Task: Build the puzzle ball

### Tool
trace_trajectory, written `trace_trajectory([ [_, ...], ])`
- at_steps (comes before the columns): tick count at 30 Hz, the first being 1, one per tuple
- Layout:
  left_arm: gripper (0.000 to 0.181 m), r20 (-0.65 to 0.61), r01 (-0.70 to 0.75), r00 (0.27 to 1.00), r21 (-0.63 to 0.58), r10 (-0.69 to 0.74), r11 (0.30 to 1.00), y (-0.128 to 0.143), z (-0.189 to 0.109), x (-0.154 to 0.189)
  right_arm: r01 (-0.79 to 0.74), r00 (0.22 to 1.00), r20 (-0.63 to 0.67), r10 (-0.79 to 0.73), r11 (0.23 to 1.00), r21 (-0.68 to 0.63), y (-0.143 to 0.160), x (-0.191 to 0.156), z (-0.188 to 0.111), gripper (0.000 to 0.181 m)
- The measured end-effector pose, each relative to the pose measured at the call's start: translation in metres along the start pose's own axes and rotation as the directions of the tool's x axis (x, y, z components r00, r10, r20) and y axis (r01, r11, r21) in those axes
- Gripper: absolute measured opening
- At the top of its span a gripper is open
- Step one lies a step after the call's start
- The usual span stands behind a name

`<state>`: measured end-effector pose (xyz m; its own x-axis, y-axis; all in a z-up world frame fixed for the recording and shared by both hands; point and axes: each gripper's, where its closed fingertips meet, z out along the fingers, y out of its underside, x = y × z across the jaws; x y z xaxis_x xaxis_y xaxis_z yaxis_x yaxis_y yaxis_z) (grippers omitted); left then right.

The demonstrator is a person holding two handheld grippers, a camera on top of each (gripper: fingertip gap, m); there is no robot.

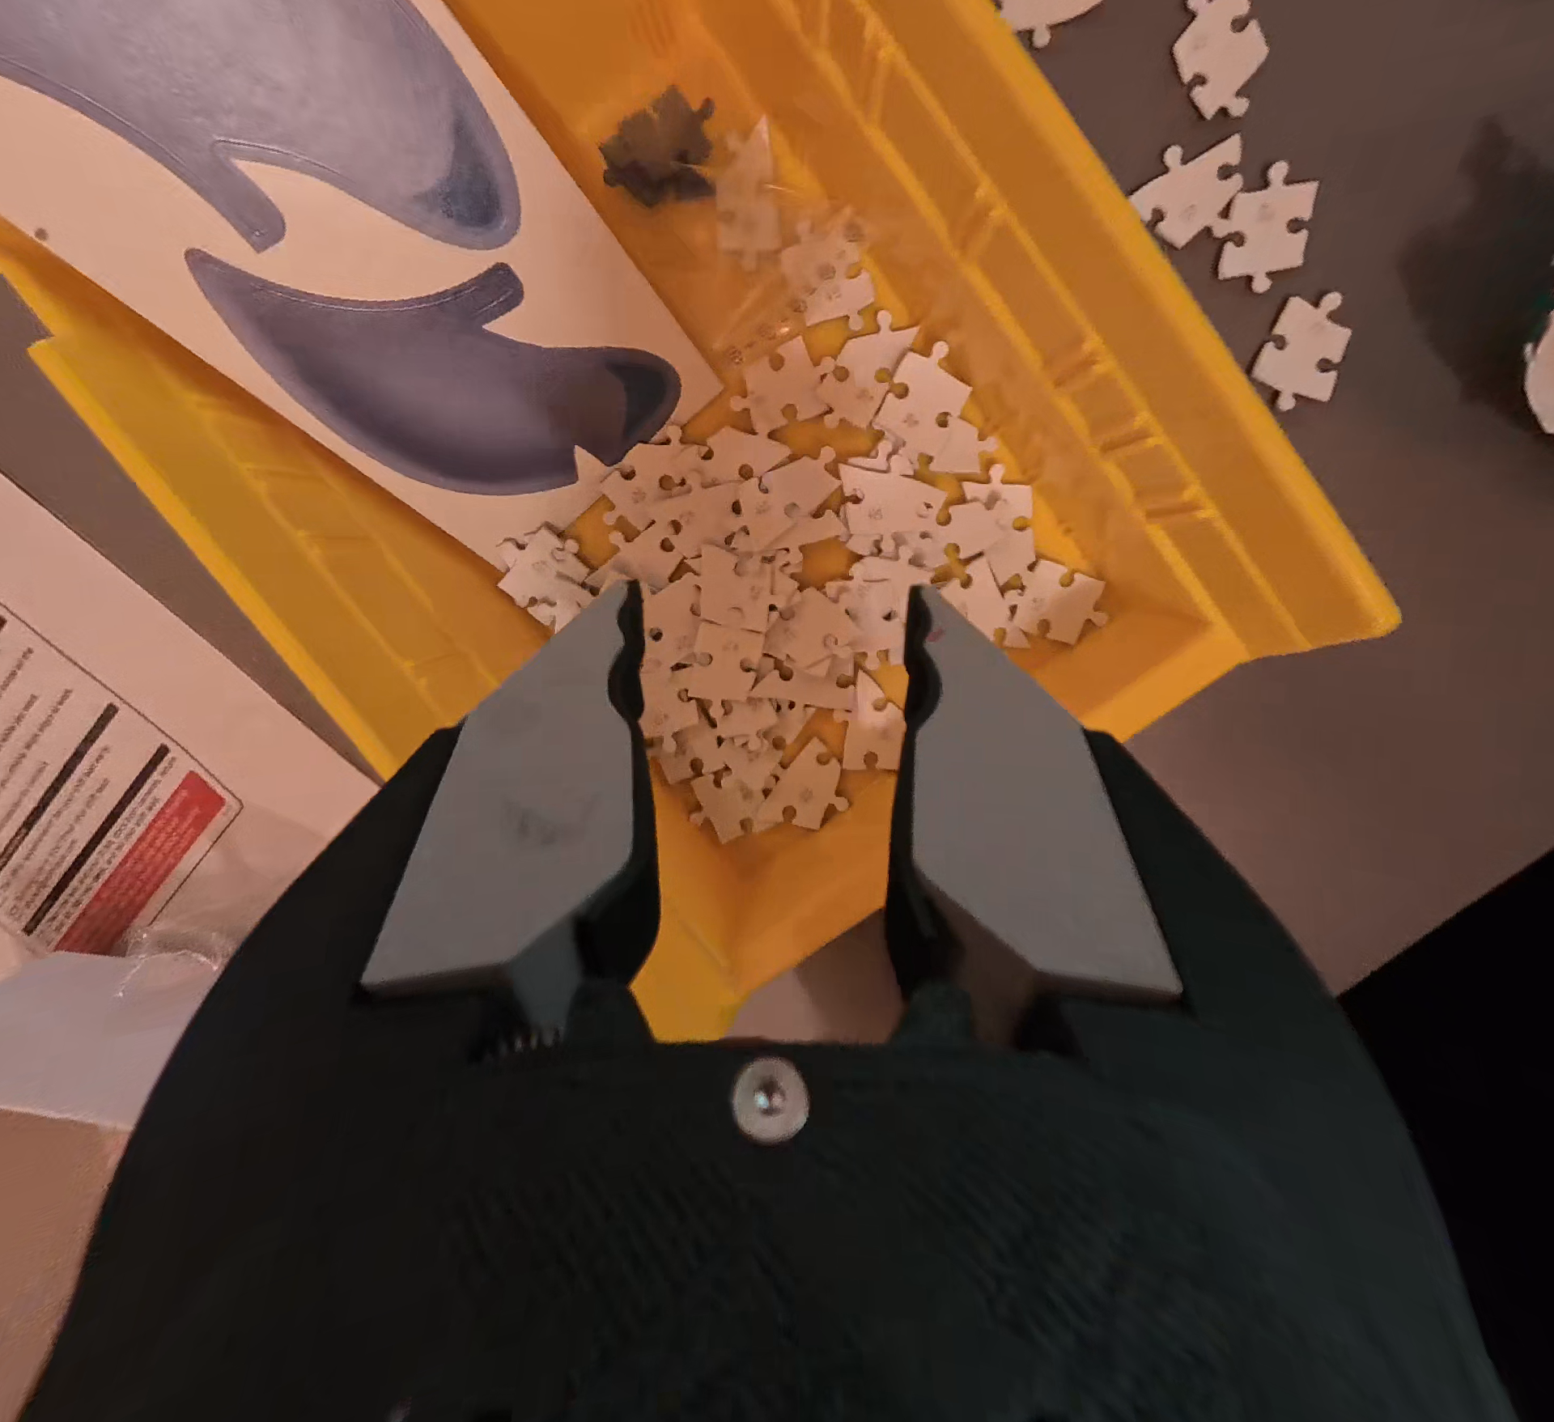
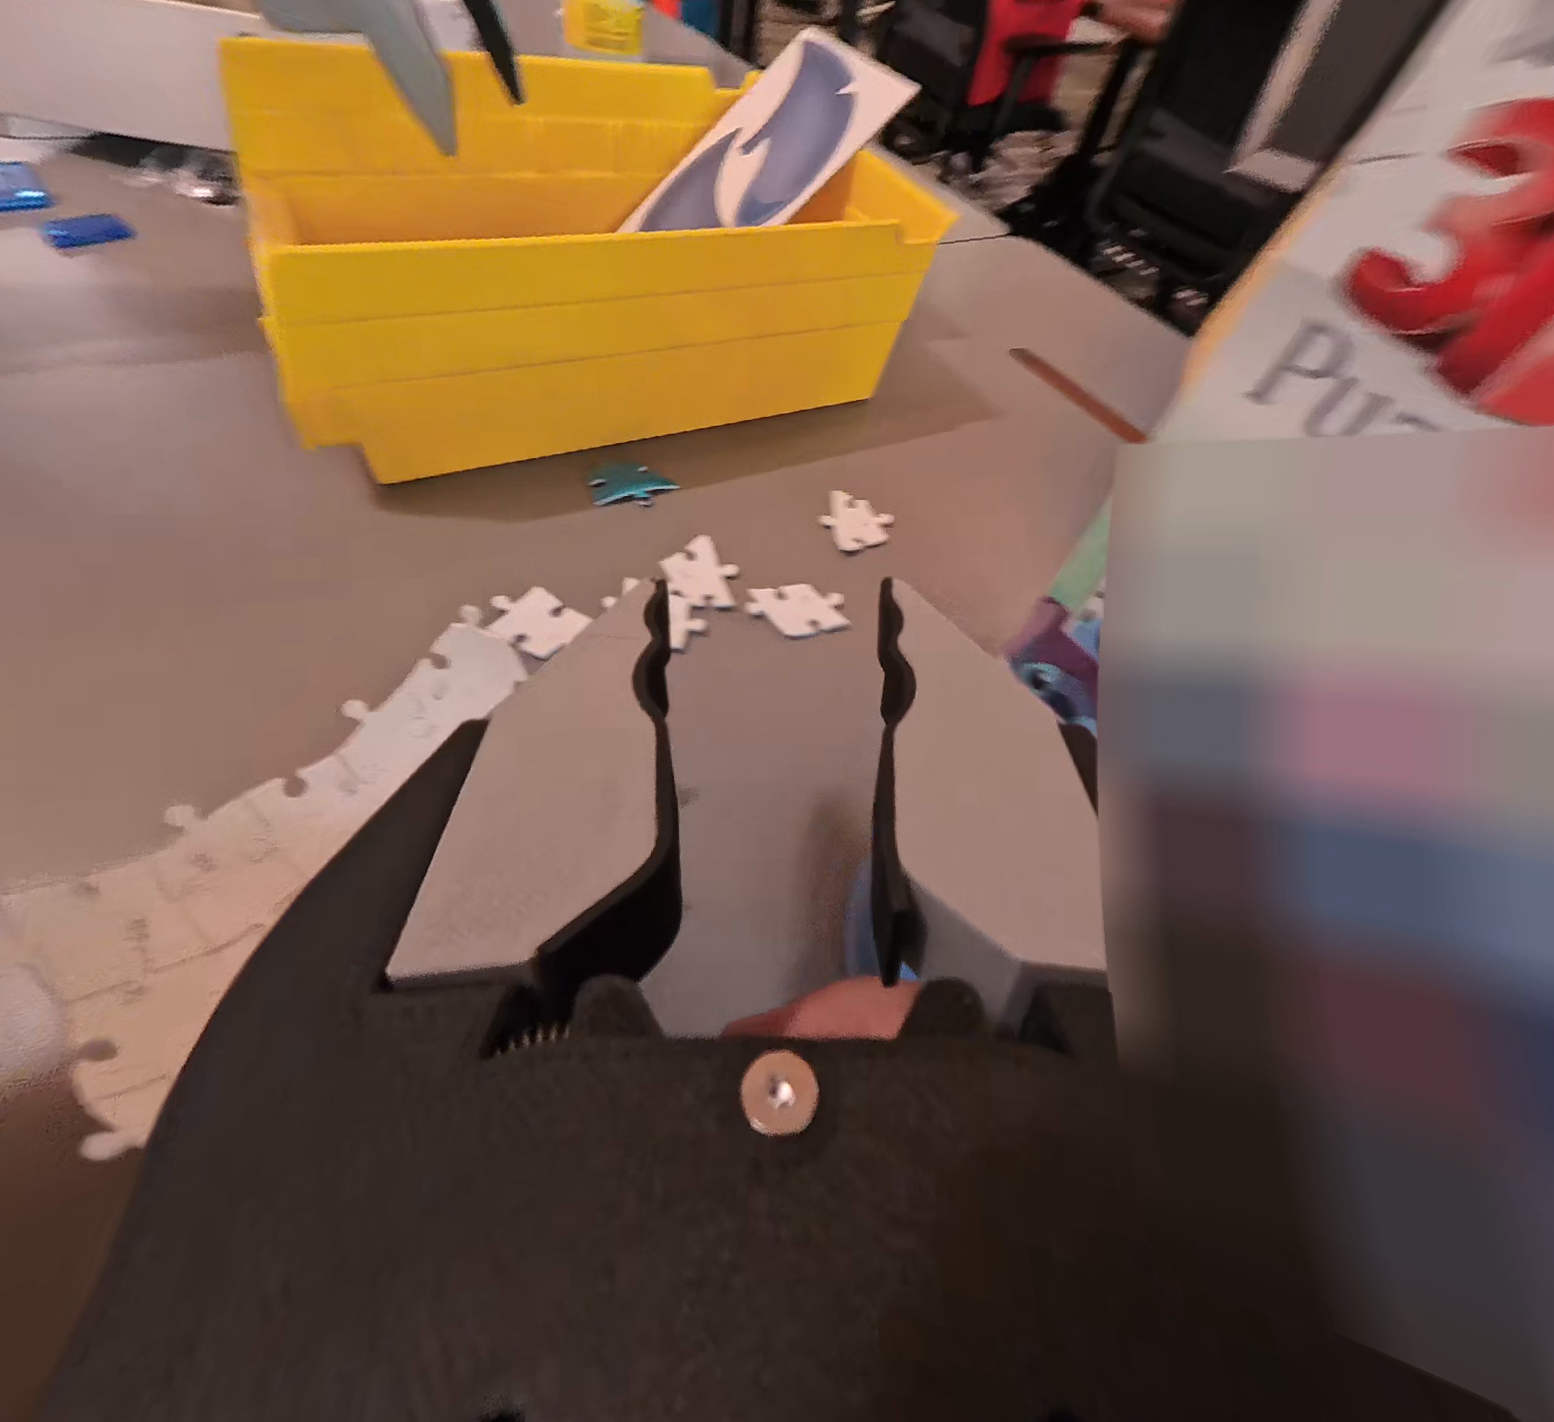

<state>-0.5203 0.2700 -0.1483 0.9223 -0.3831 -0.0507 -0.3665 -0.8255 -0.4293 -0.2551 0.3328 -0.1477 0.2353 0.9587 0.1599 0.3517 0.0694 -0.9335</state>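
A yellow bin (image 1: 967,145) holds a heap of white puzzle pieces (image 1: 807,566), blank side up, and a small bag of dark pieces (image 1: 660,150). My left gripper (image 1: 774,608) is open and empty, hovering over the heap inside the bin. It also shows in the right wrist view (image 2: 471,120) above the bin (image 2: 589,339). My right gripper (image 2: 769,600) is open and empty, low over the grey table. Loose white pieces (image 2: 795,608) lie just beyond its tips. A joined curved band of white pieces (image 2: 252,835) lies to its left.
A white card with blue curved shapes (image 1: 277,145) leans in the bin. Several loose pieces (image 1: 1219,213) lie on the table beside the bin. A teal piece (image 2: 626,484) lies by the bin's foot. A puzzle box (image 2: 1387,272) stands at the right. A printed sheet (image 1: 101,818) lies left. The tips of one gripper are about 30 cm away from the tips of the other.
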Motion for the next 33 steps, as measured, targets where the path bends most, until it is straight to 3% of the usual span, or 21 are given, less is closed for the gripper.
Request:
trace_trajectory([
  [3, 0.06, -0.002, 0.003, 1.0, 0.041, -0.003, 0.999, -0.009, -0.005, -0.01, 0.007, 0.989, 0.15, -0.001, 0.999, -0.039, -0.016, -0.03, 0.024, 0.05],
  [7, 0.063, 0.026, 0.014, 1.0, 0.071, -0.016, 0.997, -0.028, -0.006, -0.028, 0.179, 0.969, 0.202, -0.143, 0.969, -0.168, -0.028, -0.056, 0.071, 0.048],
  [13, 0.062, -0.029, 0.021, 0.999, 0.115, -0.018, 0.993, -0.036, -0.002, -0.035, 0.211, 0.939, 0.332, -0.087, 0.911, -0.356, 0.006, -0.077, 0.137, 0.045],
  [17, 0.063, -0.019, 0.014, 1.0, 0.154, -0.012, 0.988, -0.041, -0.012, -0.041, 0.228, 0.919, 0.389, -0.059, 0.886, -0.405, 0.022, -0.081, 0.162, 0.05],
  [18, 0.062, -0.02, 0.011, 1.0, 0.165, -0.008, 0.986, -0.042, -0.016, -0.041, 0.263, 0.912, 0.404, -0.072, 0.859, -0.44, 0.03, -0.08, 0.163, 0.05],
  [20, 0.063, -0.003, 0.003, 1.0, 0.177, -0.002, 0.984, -0.041, -0.021, -0.044, 0.271, 0.903, 0.428, -0.047, 0.834, -0.481, 0.036, -0.081, 0.157, 0.034],
  [24, 0.063, 0.0, 0.004, 1.0, 0.199, -0.004, 0.98, -0.042, -0.029, -0.045, 0.332, 0.917, 0.376, -0.132, 0.776, -0.536, 0.044, -0.063, 0.133, 0.03],
  [27, 0.063, -0.006, -0.012, 1.0, 0.215, 0.014, 0.976, -0.046, -0.033, -0.039, 0.305, 0.923, 0.366, -0.124, 0.815, -0.493, 0.027, -0.068, 0.121, 0.03],
  [29, 0.063, 0.005, -0.03, 1.0, 0.206, 0.03, 0.978, -0.045, -0.032, -0.037, 0.208, 0.926, 0.376, -0.029, 0.871, -0.446, 0.004, -0.075, 0.115, 0.03],
  [31, 0.063, 0.009, -0.036, 0.999, 0.198, 0.035, 0.98, -0.044, -0.031, -0.035, 0.023, 0.892, 0.413, 0.184, 0.893, -0.449, -0.012, -0.084, 0.108, 0.031],
  [33, 0.063, 0.004, -0.029, 1.0, 0.198, 0.029, 0.98, -0.043, -0.031, -0.034, -0.161, 0.764, 0.455, 0.458, 0.818, -0.552, -0.011, -0.097, 0.099, 0.031],
])
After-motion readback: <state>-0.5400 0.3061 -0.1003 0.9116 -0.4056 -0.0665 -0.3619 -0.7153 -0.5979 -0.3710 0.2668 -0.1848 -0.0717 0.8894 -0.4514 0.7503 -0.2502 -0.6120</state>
